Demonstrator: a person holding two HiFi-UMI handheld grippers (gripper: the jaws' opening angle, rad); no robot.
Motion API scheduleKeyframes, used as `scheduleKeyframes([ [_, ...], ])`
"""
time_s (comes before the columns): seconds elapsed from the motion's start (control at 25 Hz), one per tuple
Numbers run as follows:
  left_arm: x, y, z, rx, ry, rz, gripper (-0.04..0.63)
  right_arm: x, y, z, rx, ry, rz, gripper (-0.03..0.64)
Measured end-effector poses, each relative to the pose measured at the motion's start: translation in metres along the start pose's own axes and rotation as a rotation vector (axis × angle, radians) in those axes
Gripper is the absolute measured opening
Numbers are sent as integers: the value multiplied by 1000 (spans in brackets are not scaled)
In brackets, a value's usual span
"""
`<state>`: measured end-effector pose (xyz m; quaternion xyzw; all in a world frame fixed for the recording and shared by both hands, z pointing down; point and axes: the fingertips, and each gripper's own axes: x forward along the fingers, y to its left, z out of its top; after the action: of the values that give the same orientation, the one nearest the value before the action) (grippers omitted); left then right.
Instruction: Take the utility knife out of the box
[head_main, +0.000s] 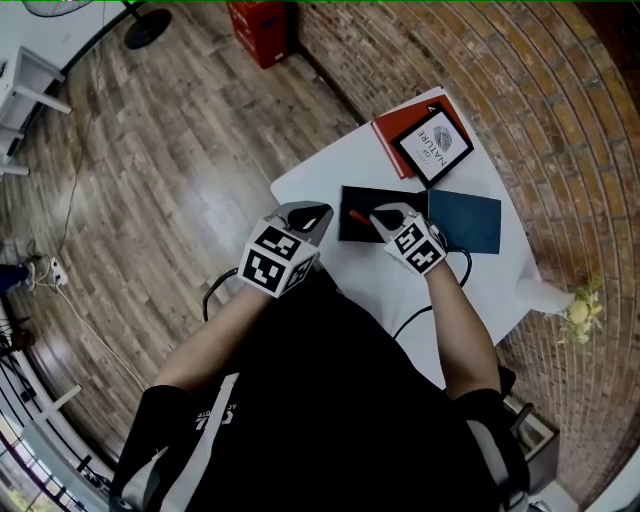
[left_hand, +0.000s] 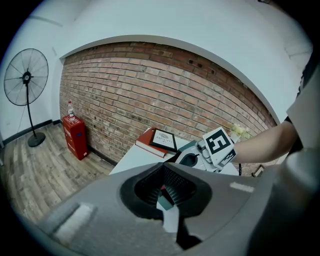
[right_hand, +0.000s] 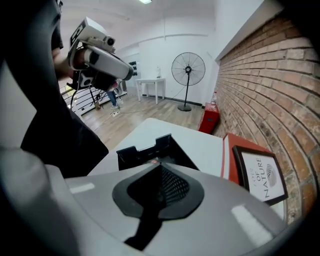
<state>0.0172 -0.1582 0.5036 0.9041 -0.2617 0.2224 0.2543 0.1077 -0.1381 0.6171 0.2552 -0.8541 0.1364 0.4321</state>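
light: we see a bright room, lit from a ceiling lamp | shadows: we see only soft ones | edges: our brick wall bends, corners go black | focus: close things look fuzzy, far things clear

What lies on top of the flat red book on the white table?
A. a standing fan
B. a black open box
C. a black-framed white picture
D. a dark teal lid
C: in the head view the black-framed white picture rests on the flat red book.
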Motion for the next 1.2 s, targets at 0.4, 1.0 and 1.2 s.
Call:
scheduleKeyframes([
  [0.4, 12, -10, 4, 23, 17, -21, 8, -26, -14, 2, 120, -99, -27, 0],
  [1.0, 8, 7, -6, -33, 26, 20, 8, 42, 11, -16, -20, 103, 103, 0],
  [1.2, 5, 18, -7, -45, 31, 29, 8, 51, 15, -12, 4, 123, 153, 59],
])
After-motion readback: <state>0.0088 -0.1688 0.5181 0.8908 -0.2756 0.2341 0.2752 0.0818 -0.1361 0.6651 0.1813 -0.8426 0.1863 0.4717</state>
